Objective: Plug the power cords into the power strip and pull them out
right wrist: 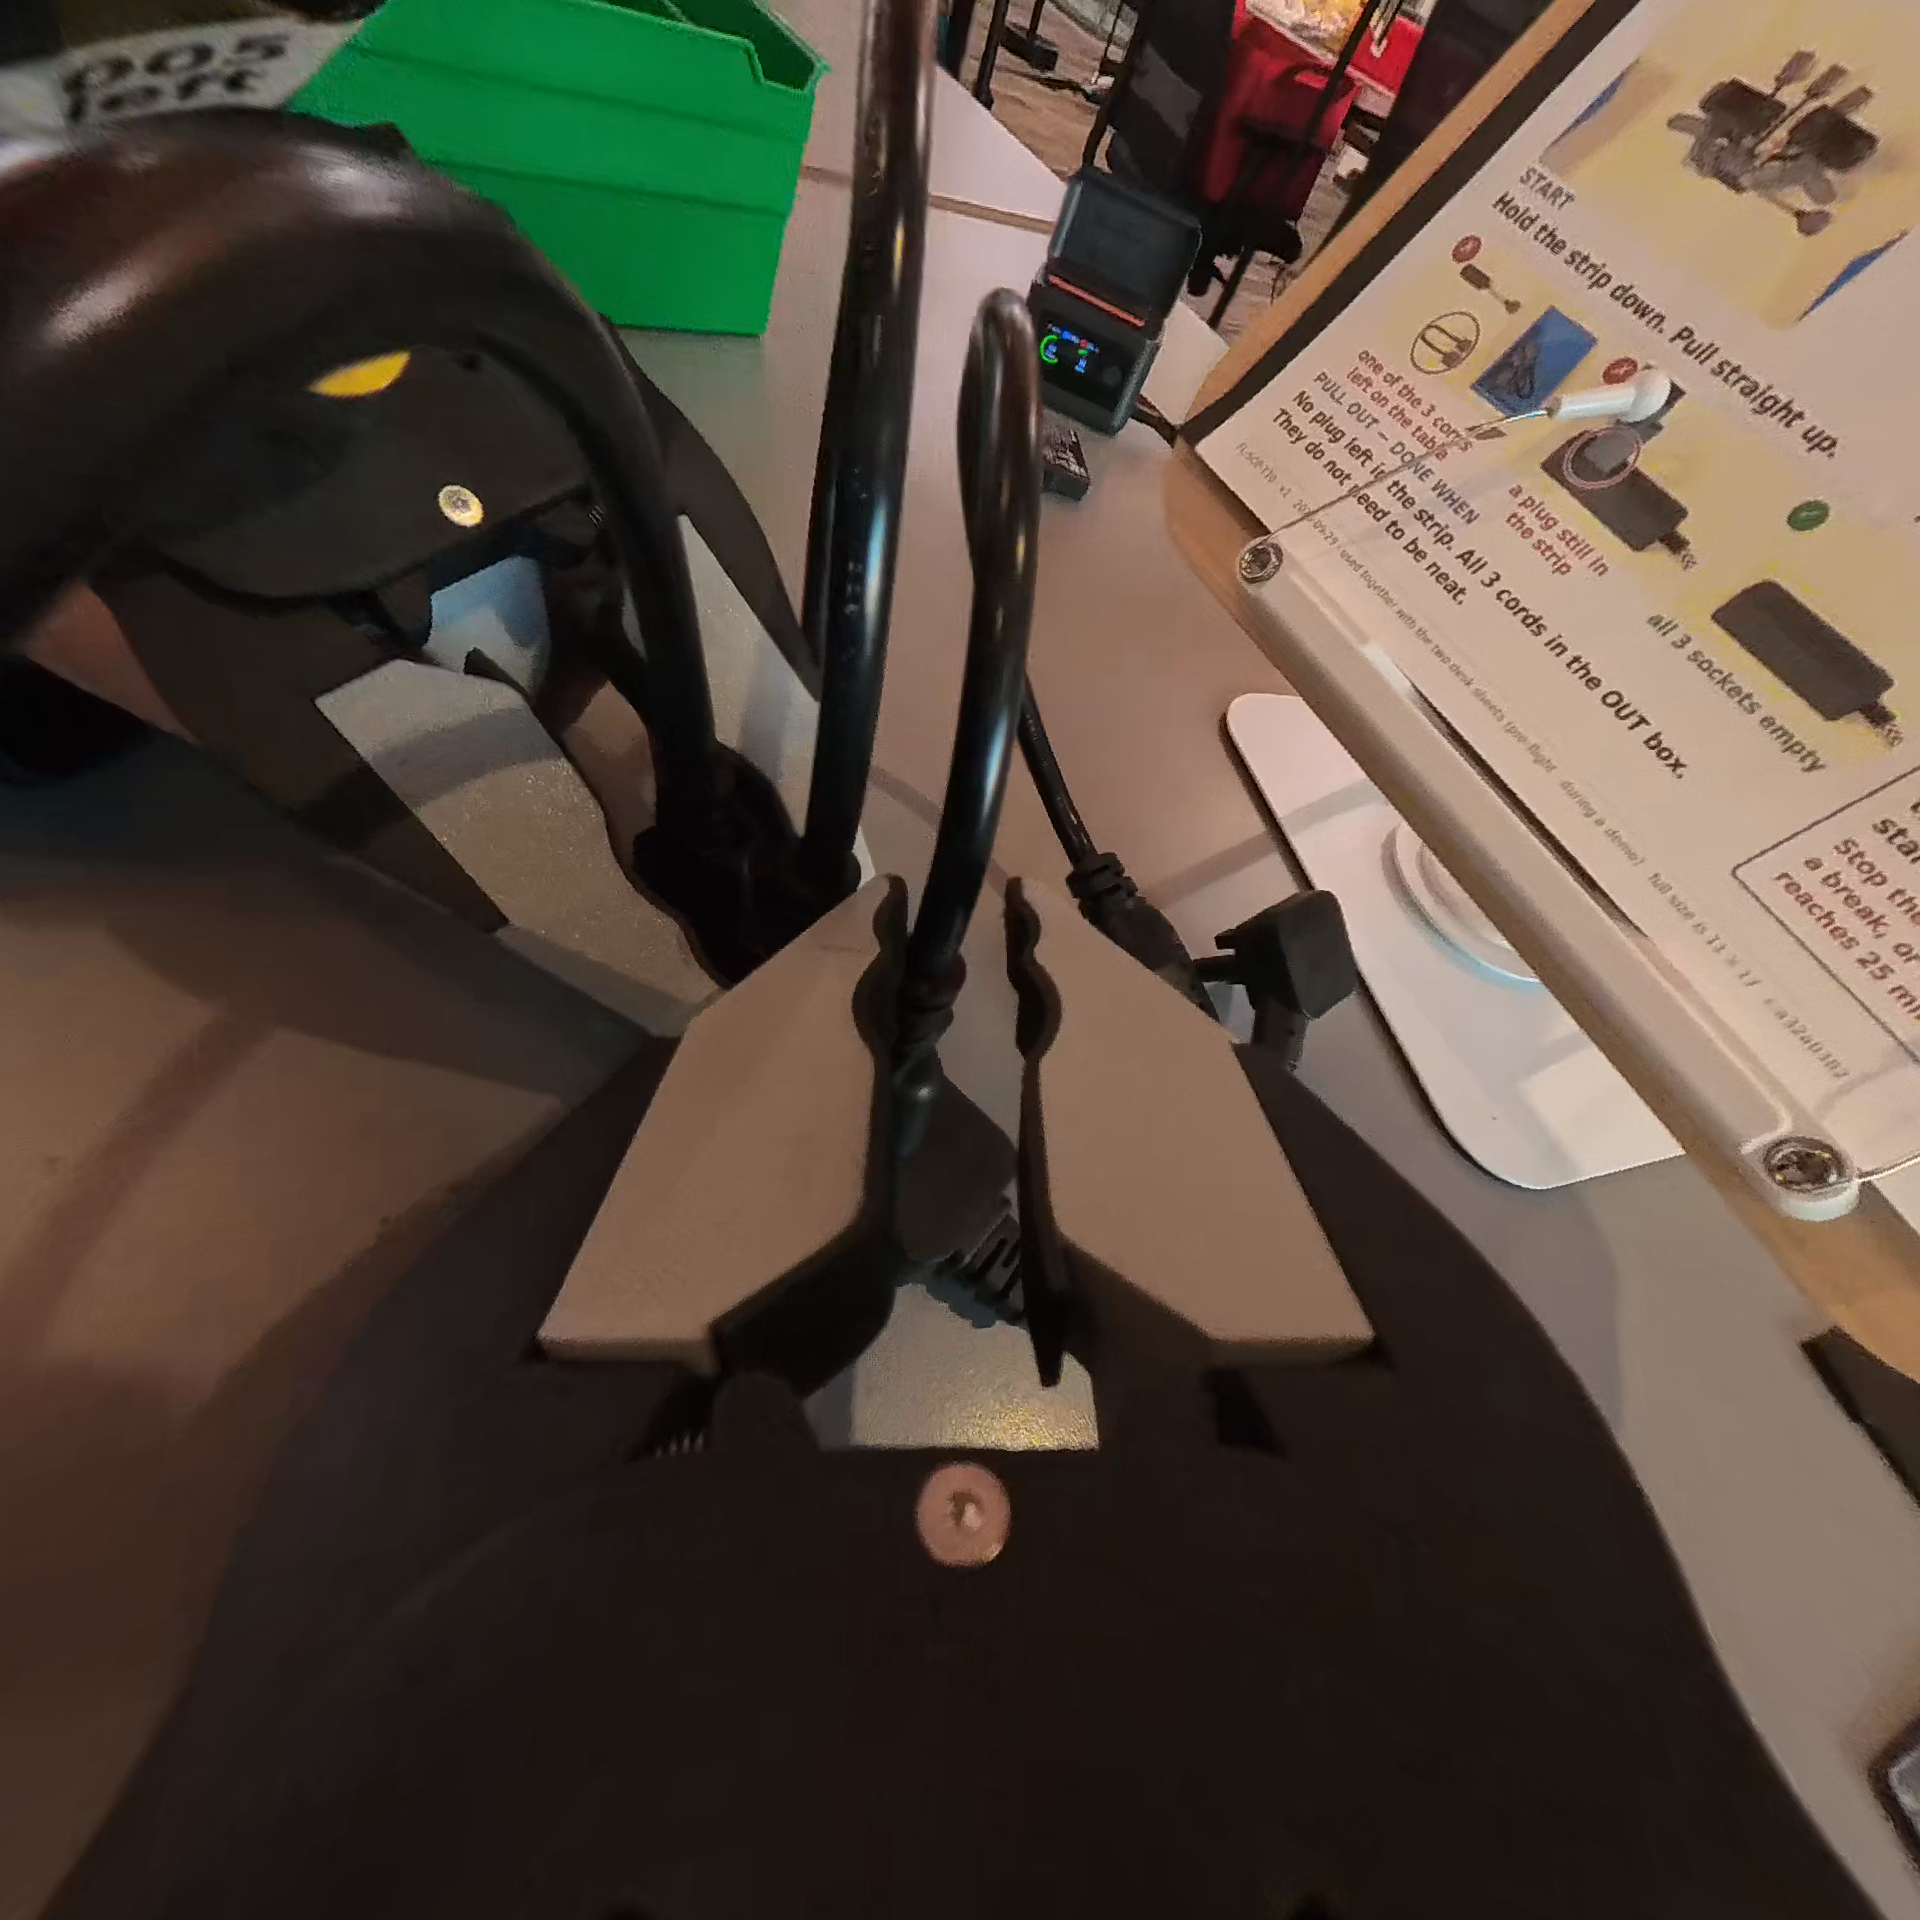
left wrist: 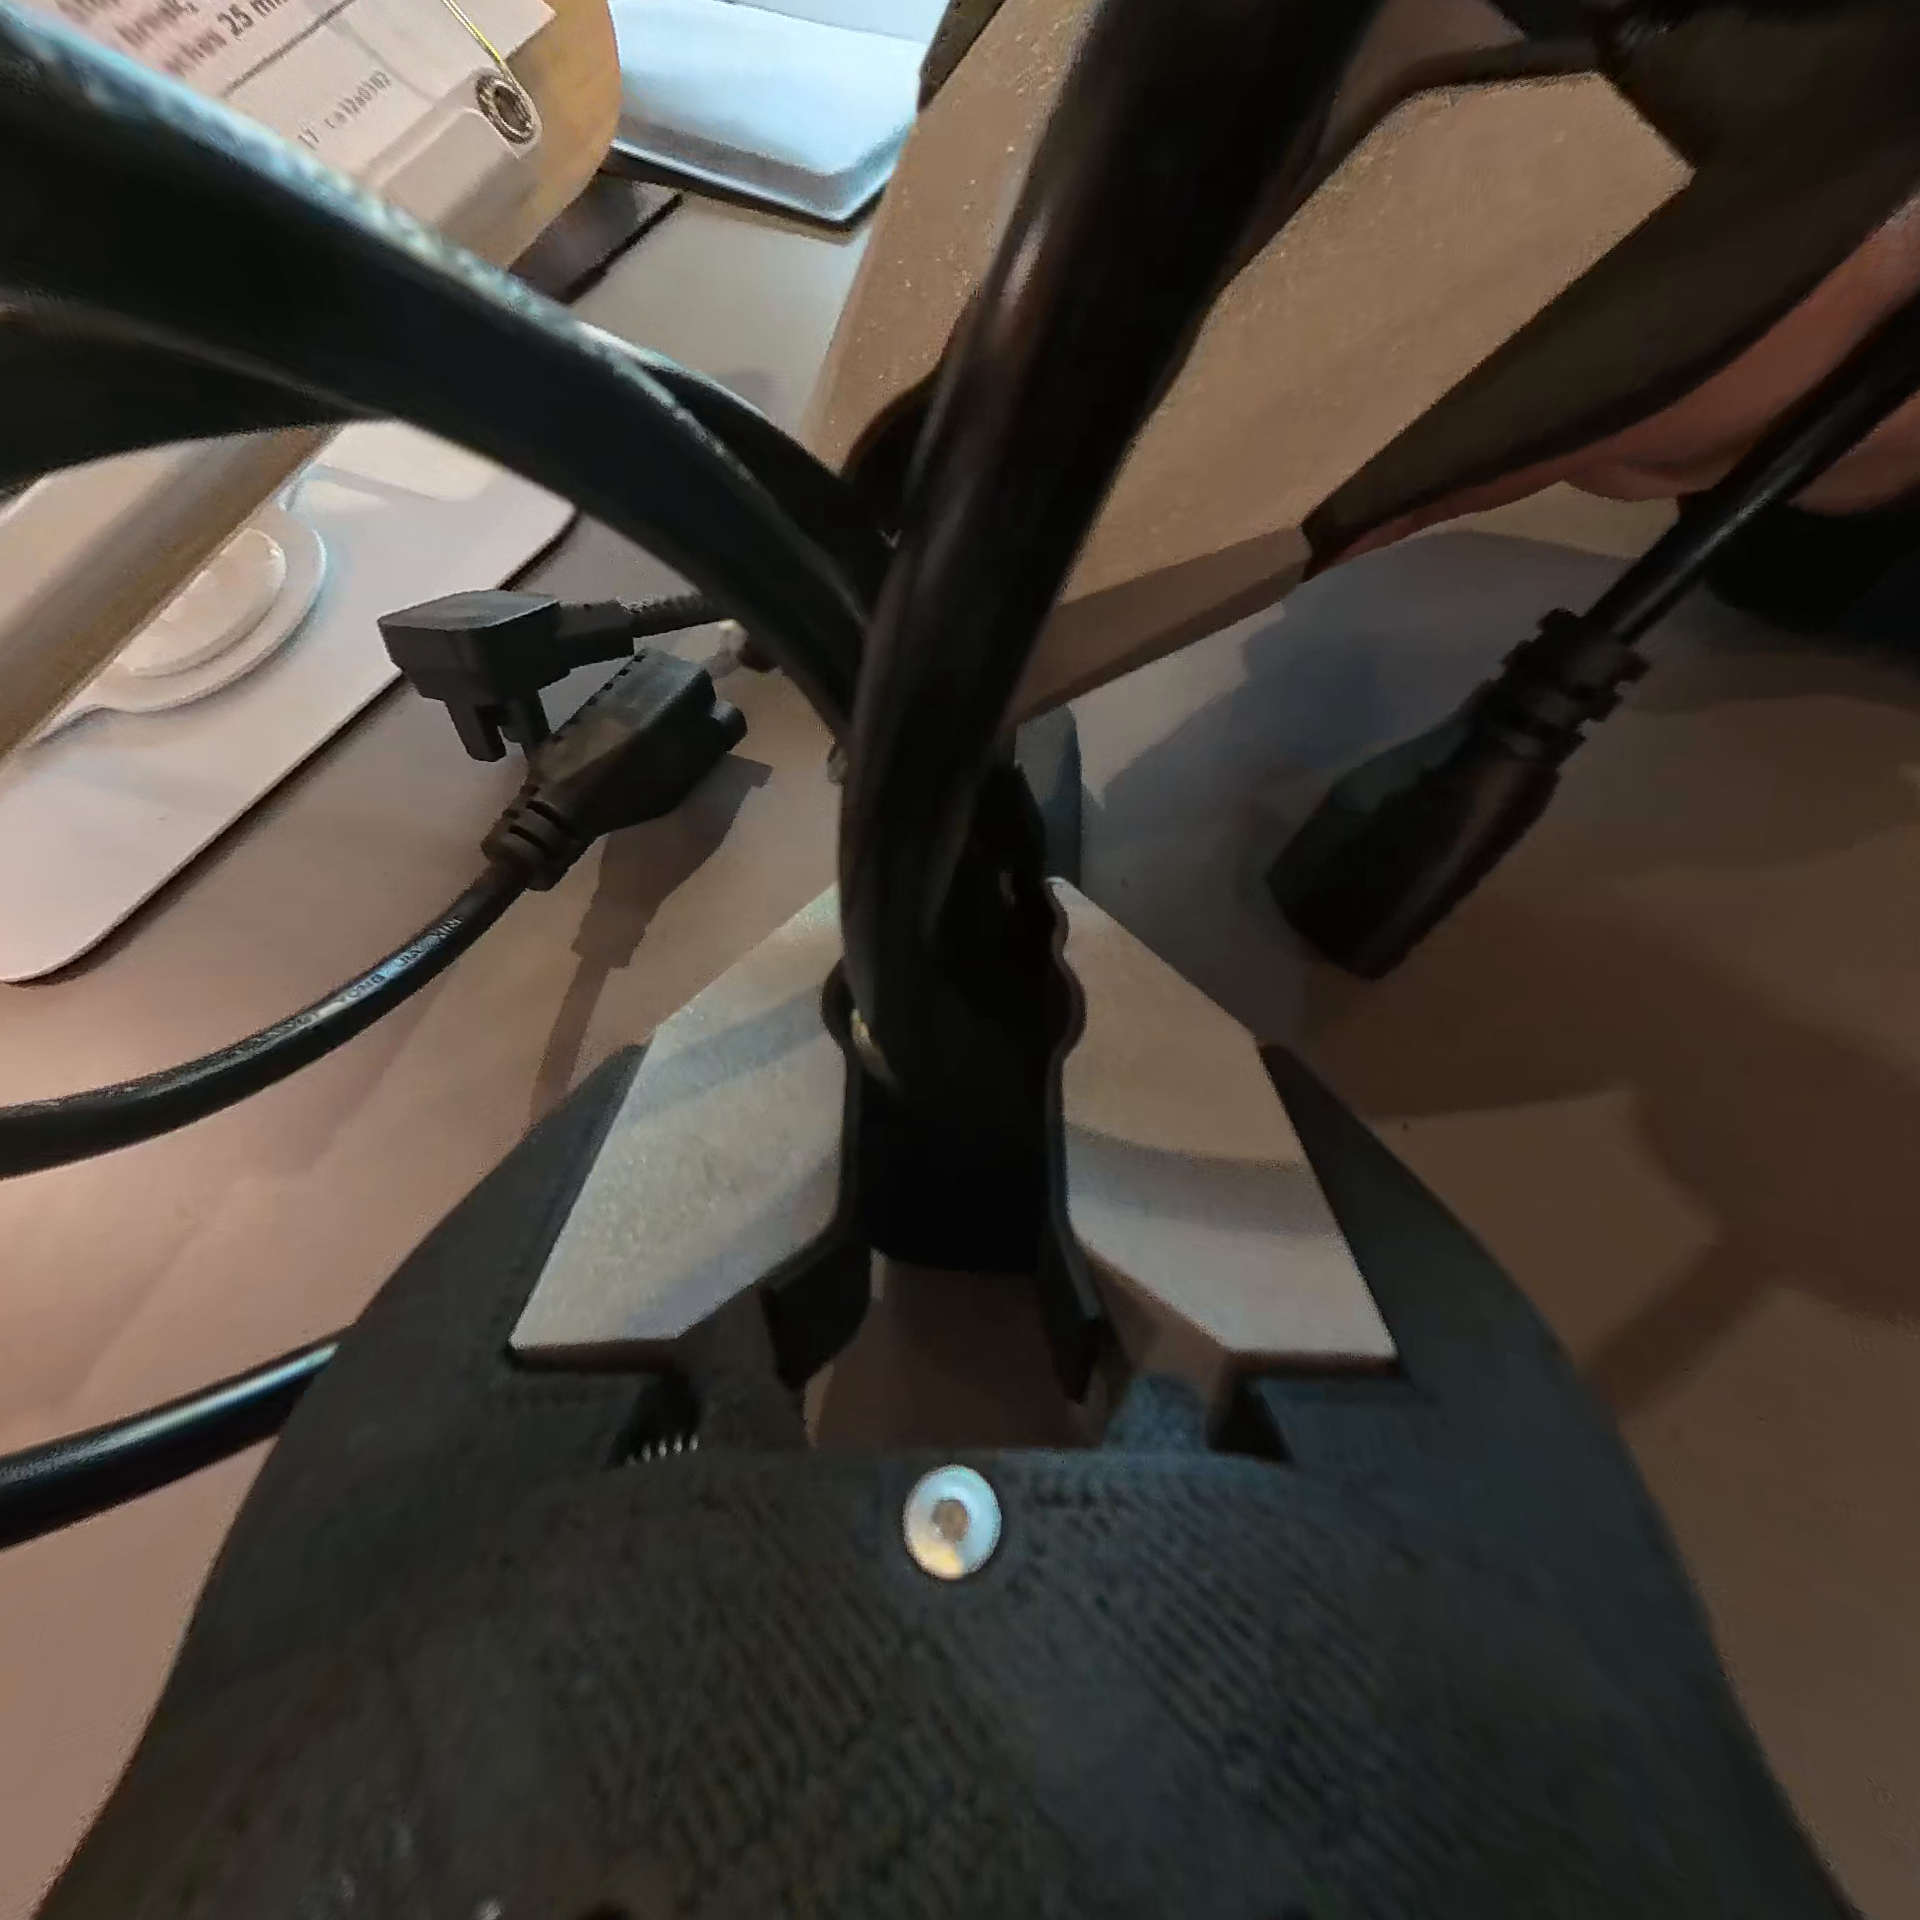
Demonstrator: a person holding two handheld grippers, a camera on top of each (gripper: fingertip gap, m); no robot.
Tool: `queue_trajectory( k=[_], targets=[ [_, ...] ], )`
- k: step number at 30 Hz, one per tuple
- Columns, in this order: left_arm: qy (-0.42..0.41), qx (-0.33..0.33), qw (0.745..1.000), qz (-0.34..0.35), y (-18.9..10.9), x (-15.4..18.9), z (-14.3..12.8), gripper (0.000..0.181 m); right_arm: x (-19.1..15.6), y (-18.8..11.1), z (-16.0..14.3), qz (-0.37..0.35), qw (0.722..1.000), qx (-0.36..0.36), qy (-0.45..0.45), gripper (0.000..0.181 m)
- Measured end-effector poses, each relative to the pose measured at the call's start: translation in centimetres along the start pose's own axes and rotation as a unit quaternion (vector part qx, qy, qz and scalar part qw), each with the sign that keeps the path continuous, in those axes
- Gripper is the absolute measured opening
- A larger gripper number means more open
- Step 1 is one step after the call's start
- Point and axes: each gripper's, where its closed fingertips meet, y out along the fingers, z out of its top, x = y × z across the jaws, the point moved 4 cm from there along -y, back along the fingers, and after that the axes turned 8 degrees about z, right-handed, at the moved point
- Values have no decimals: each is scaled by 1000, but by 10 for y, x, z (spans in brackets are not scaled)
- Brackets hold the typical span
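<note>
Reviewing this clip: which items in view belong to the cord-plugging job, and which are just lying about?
Part of the job:
- left gripper, shut on a black plug
- right gripper, fingers around a black cord
- loose plugs on the table

Lying about:
- green bin
- instruction board
- small device with lit screen

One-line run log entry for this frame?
left gripper: shut on cord | right gripper: shut on plug | loose plugs on table

The left gripper [left wrist: 961,997] is clamped tight; the right gripper [right wrist: 945,997], narrowly parted, is pointed toward twelve o'clock.
</note>
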Motion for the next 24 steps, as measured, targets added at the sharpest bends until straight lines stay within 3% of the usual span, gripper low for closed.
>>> queue_trajectory(
  k=[9,24],
  targets=[
    [-3,-16,1000,-2,-1,2,0,27,-1,1,-1,11,999,10,42,13],
    [-16,-11,999,27,4,0,2,28,-2,0,-1,-45,995,-22,87,7]
  ],
)
